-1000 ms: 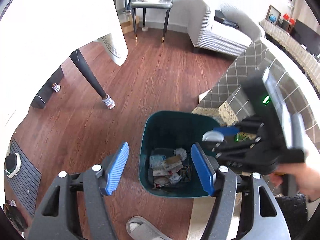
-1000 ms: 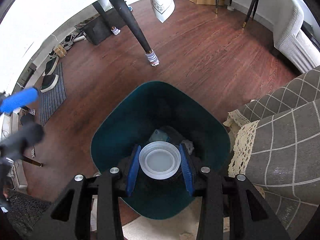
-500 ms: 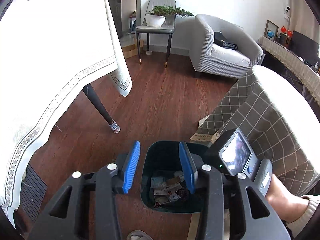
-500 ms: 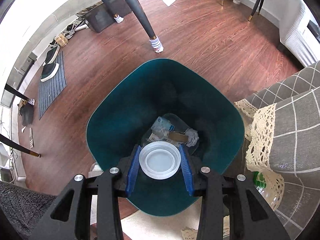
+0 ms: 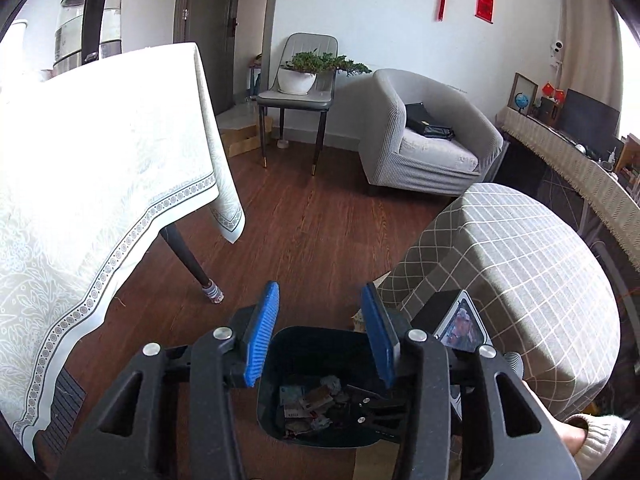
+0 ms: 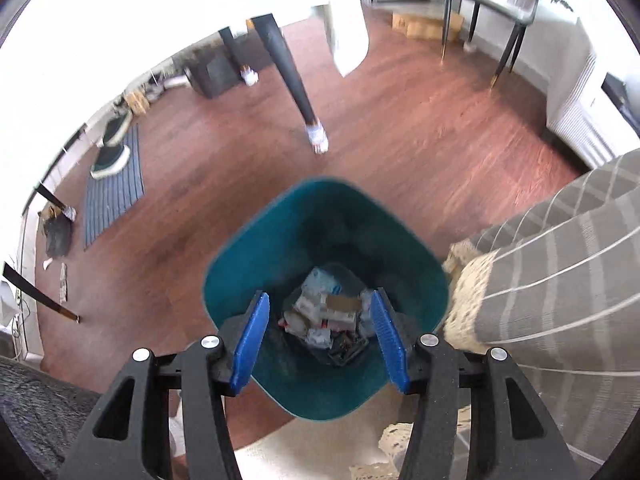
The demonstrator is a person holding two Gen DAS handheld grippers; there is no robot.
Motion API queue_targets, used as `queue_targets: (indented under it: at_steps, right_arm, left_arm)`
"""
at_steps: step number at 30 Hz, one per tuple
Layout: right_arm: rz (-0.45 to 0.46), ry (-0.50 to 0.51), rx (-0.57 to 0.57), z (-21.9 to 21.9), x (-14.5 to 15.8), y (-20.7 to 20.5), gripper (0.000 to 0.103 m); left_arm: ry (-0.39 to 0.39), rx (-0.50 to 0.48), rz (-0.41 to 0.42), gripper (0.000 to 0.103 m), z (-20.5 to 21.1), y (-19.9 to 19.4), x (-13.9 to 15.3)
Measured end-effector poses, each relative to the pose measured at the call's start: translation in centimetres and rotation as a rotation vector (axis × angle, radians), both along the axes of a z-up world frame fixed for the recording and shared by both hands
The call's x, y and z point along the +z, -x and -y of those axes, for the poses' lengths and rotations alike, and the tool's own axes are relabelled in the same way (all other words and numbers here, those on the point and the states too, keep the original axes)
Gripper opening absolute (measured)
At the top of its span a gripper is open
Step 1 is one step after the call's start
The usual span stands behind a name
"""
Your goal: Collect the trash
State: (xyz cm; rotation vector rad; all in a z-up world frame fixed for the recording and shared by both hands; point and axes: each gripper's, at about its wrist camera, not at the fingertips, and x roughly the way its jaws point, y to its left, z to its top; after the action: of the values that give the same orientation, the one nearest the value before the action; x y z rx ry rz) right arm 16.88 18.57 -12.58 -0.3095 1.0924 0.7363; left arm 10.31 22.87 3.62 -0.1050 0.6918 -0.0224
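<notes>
**A lived-in home sitting room**

This is a home. A grey armchair (image 5: 428, 140) stands on a dark wood floor (image 5: 320, 224) beside a dining chair (image 5: 298, 96) carrying a potted plant (image 5: 316, 70). A table under a cream patterned tablecloth (image 5: 100, 168) holds a glass kettle (image 5: 90, 12). Red paper decorations (image 5: 484, 0) hang on the white wall, and shoes (image 6: 112, 156) sit on a striped mat (image 6: 114, 196).

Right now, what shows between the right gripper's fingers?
In the right wrist view, the right gripper is open and holds nothing; between its fingers shows only the trash pile down inside the teal bin.
</notes>
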Motion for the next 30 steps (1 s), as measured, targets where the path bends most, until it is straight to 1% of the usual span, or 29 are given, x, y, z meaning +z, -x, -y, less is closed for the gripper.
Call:
queue_targets:
  at_steps: [3,5,6,8,11,13,14,16,17,20,24,27,30]
  right_arm:
    - [0.085,-0.032,-0.008,1.0,3.2,0.6,0.054]
    - [0.144,-0.056,-0.020,2.0,5.7,1.2,0.054]
    - [0.169,-0.067,-0.033,2.6,6.8,1.3,0.054]
    - [0.226,-0.091,-0.071,4.3,9.2,1.9,0.054]
    - [0.275,-0.133,-0.141,7.4,11.8,2.6,0.054]
    - [0.303,-0.158,-0.209,10.1,13.3,3.0,0.062]
    - [0.316,-0.172,-0.241,11.6,13.9,3.2,0.067]
    - [0.342,-0.186,-0.307,14.6,15.2,3.8,0.071]
    - [0.351,-0.191,-0.336,16.0,15.6,4.2,0.072]
    - [0.377,-0.201,-0.420,20.4,16.5,5.5,0.078]
    - [0.406,-0.180,-0.505,25.6,16.7,8.3,0.086]
    - [0.402,-0.183,-0.541,28.5,16.5,10.8,0.093]
    - [0.443,-0.162,-0.545,30.7,16.7,13.4,0.098]
  left_arm:
    - [-0.026,-0.003,0.029,0.057,0.7,0.3,1.2]
    - [-0.032,0.012,0.053,0.064,0.9,0.3,1.7]
    - [-0.035,0.019,0.062,0.067,1.0,0.2,1.9]
    - [-0.049,0.025,0.075,0.074,1.5,0.0,2.3]
    - [-0.078,0.010,0.092,0.080,2.6,-0.1,2.9]
    - [-0.085,-0.004,0.116,0.083,3.6,0.1,3.4]
    - [-0.080,-0.010,0.126,0.088,3.9,0.4,3.5]
    - [-0.062,-0.022,0.132,0.093,4.7,0.9,3.7]
    - [-0.061,-0.028,0.135,0.093,5.1,1.2,3.7]
    - [-0.095,-0.010,0.140,0.096,6.9,2.3,3.3]
    - [-0.123,-0.010,0.115,0.098,8.9,4.2,1.9]
    - [-0.157,0.008,0.103,0.098,10.5,5.7,0.8]
    - [-0.205,0.000,0.101,0.098,12.0,7.4,-0.3]
